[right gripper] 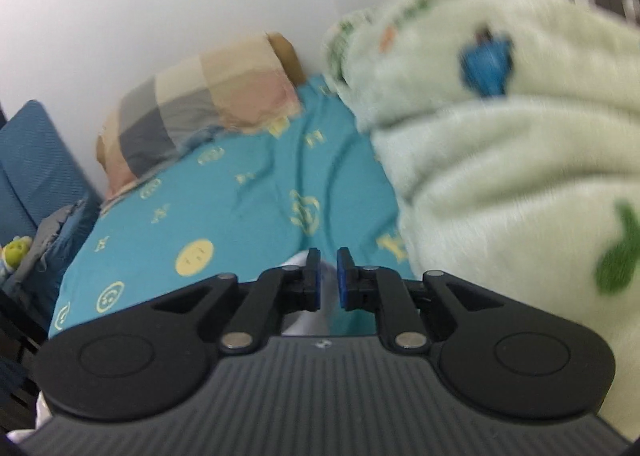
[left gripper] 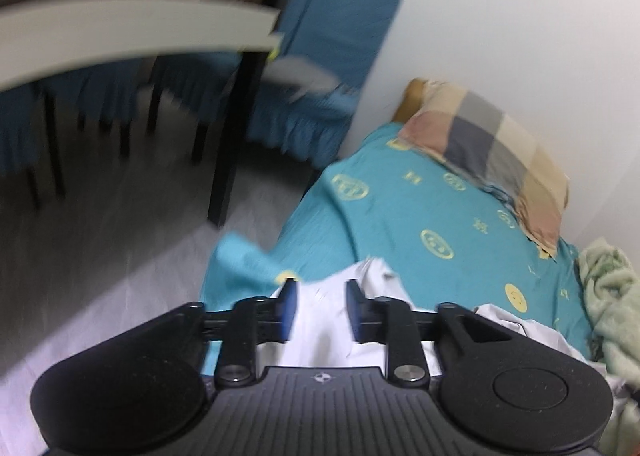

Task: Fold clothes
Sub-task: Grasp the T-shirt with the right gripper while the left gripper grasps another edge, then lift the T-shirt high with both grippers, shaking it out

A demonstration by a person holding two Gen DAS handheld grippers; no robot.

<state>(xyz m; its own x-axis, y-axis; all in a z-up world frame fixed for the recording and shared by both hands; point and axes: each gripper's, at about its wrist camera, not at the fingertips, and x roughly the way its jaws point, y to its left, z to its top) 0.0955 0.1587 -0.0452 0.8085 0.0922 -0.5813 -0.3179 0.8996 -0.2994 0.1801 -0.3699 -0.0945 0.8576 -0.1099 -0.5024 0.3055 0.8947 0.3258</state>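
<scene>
Left gripper [left gripper: 320,306]: jaws spread, w/ the white garment [left gripper: 320,320] lying between and under them on the teal bedsheet [left gripper: 400,216]; plaid pillow [left gripper: 492,152] farther back by the wall. Right gripper [right gripper: 328,280]: jaws nearly together w/ a narrow gap, white cloth showing in it, can't tell if pinched; fluffy green blanket [right gripper: 500,160] heaped to its right.

The light in my room is soft and even, with no glare and only weak shadows under the table [left gripper: 132,32]. My left view is smeared by motion around the table and the chairs [left gripper: 312,68]. In my right view the blanket [right gripper: 500,160] is blurred. Both views bend strongly at the edges.
</scene>
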